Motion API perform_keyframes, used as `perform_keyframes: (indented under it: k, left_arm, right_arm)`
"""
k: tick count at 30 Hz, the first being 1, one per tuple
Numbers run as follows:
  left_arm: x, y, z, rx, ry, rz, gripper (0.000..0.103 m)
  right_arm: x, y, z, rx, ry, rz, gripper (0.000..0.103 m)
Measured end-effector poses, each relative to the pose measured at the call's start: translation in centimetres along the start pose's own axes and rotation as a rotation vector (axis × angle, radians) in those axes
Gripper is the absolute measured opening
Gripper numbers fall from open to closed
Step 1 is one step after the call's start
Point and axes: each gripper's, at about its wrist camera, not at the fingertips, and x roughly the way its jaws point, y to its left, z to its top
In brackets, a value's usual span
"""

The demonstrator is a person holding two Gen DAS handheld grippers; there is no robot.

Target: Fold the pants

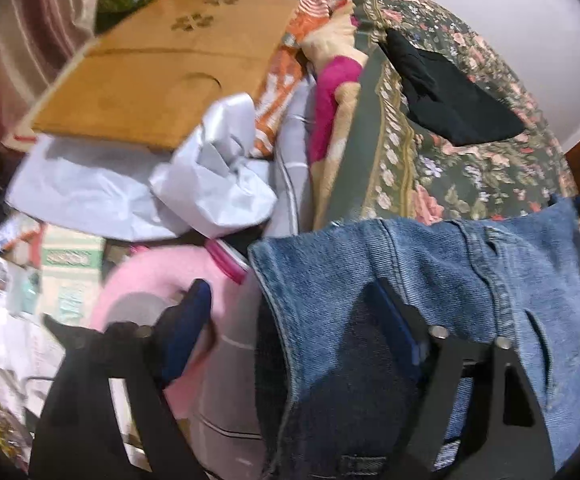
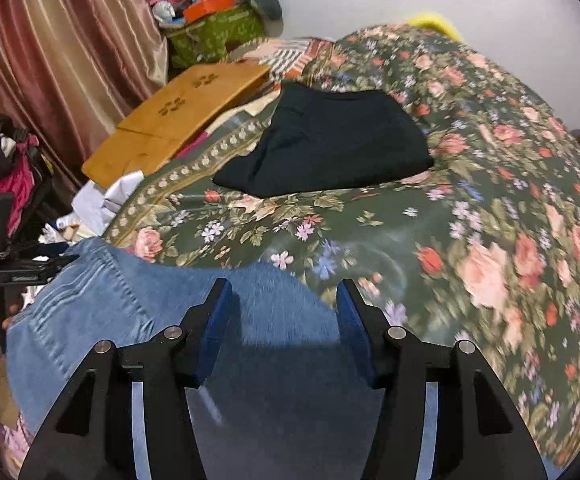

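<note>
Blue jeans lie on the near edge of a bed with a dark floral bedspread. In the right wrist view my right gripper stands open just above the denim, which fills the gap between its blue pads, and neither pad presses on it. In the left wrist view the jeans fill the lower right. My left gripper is open over their left edge: the right finger is over denim and the left finger is beyond the edge, over a pink thing.
A folded black garment lies farther back on the bedspread. A wooden board with paw prints, white plastic bags and loose clutter sit left of the bed. A striped curtain and a green bag stand behind.
</note>
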Motion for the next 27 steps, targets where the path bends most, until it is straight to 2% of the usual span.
perform_keyframes:
  k: [1,3,4,6,7,9,11,12,13,15,19,22,23,25,27]
  left_arm:
    - [0.0,0.2,0.0,-0.019,0.015,-0.049,0.063]
    - [-0.1,0.4,0.1,-0.039,0.033,-0.127,0.038]
    - [-0.1,0.3,0.1,-0.048,0.041,-0.157,0.034]
    - [-0.4,-0.2,0.0,-0.044,0.037,-0.173,0.019]
    - [-0.5,-0.7,0.0,-0.031,0.030,-0.160,0.017]
    - [-1.1,-1.6,-0.1,0.002,0.004,-0.110,0.005]
    - [-1.6,-2.5,-0.1,0.045,-0.023,-0.016,0.002]
    - [-1.7,-2.7,0.0,0.062,-0.033,0.032,0.002]
    - [-1.8,-2.9,0.0,0.088,-0.049,0.117,0.002]
    - [-2.1,-2.7,0.2,0.112,-0.061,0.180,0.003]
    - [-1.6,-2.4,0.6,0.115,-0.031,0.196,0.004]
    - [-2.9,-1.9,0.6,0.082,-0.021,0.172,0.005]
    - [-3.6,-1.8,0.4,0.070,-0.024,0.160,0.009]
    - [-5.4,-1.4,-0.4,0.050,-0.036,0.112,0.026]
    - [-6.9,-1.2,-1.4,0.026,-0.060,0.101,0.061]
  right_arm:
    - [0.7,0.1,0.1,-0.006,0.016,0.017,0.050]
    - [1.5,0.3,0.1,-0.015,0.035,0.045,0.050]
    - [1.7,0.5,0.0,-0.022,0.040,0.061,0.042]
    - [1.7,1.0,-0.2,-0.047,0.041,0.058,0.038]
    - [1.8,1.3,-0.3,-0.065,0.032,0.047,0.034]
    - [1.7,1.8,-0.4,-0.094,0.020,0.030,0.028]
    - [1.6,2.4,-0.6,-0.122,0.007,0.003,0.025]
    - [1.6,2.6,-0.7,-0.133,0.002,-0.009,0.024]
    - [1.6,2.7,-0.7,-0.144,-0.001,-0.023,0.022]
    - [1.7,2.8,-0.8,-0.151,-0.004,-0.033,0.021]
    - [1.9,2.3,-0.6,-0.116,0.010,-0.021,0.021]
    - [0.9,2.3,-0.5,-0.077,0.022,-0.023,0.023]
    - [0.2,2.3,-0.6,-0.063,0.019,-0.018,0.023]
    - [-1.6,2.1,-1.0,-0.040,0.000,0.001,0.023]
    - [-3.7,1.9,-1.5,-0.021,-0.025,0.015,0.023]
